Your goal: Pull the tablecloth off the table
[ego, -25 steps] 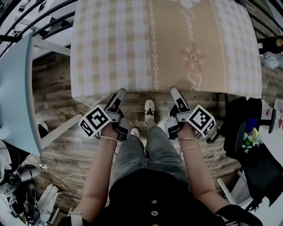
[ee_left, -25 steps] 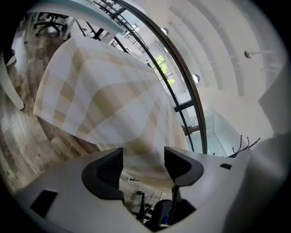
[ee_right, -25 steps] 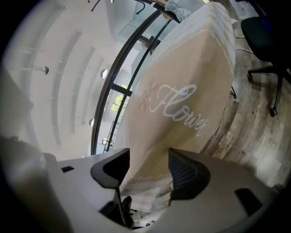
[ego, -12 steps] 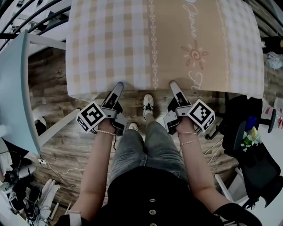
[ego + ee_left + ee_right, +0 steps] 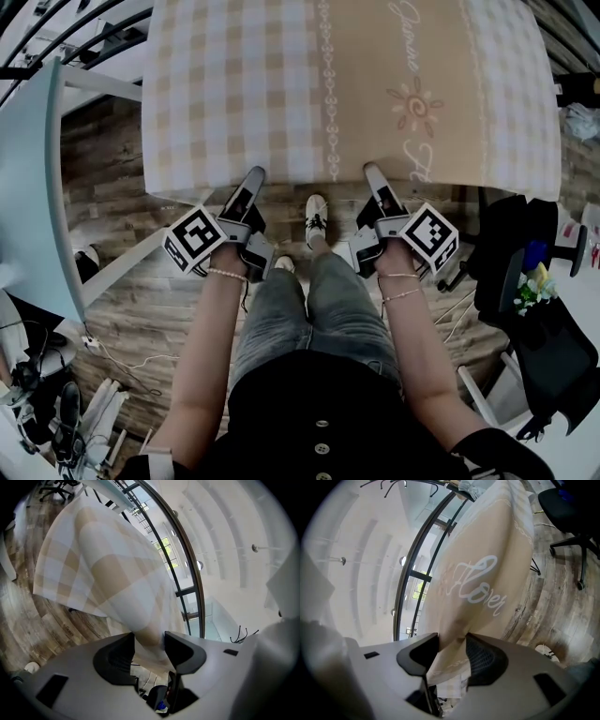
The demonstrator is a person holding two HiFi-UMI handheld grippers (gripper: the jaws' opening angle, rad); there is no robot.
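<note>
Left gripper (image 5: 251, 174), right gripper (image 5: 373, 170) at near hem of checked tablecloth (image 5: 272, 84); both jaw pairs, just closed further, pinch hanging cloth above wood floor (image 5: 108, 183).

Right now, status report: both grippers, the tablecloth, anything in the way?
Left gripper, right gripper: jaws just closed onto tablecloth hem. Cloth spread flat, not yet pulled. Nothing seen on it.

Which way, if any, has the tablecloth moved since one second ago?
No. The tablecloth has not shifted: its near left corner sits the same against the pale table beside it.
</note>
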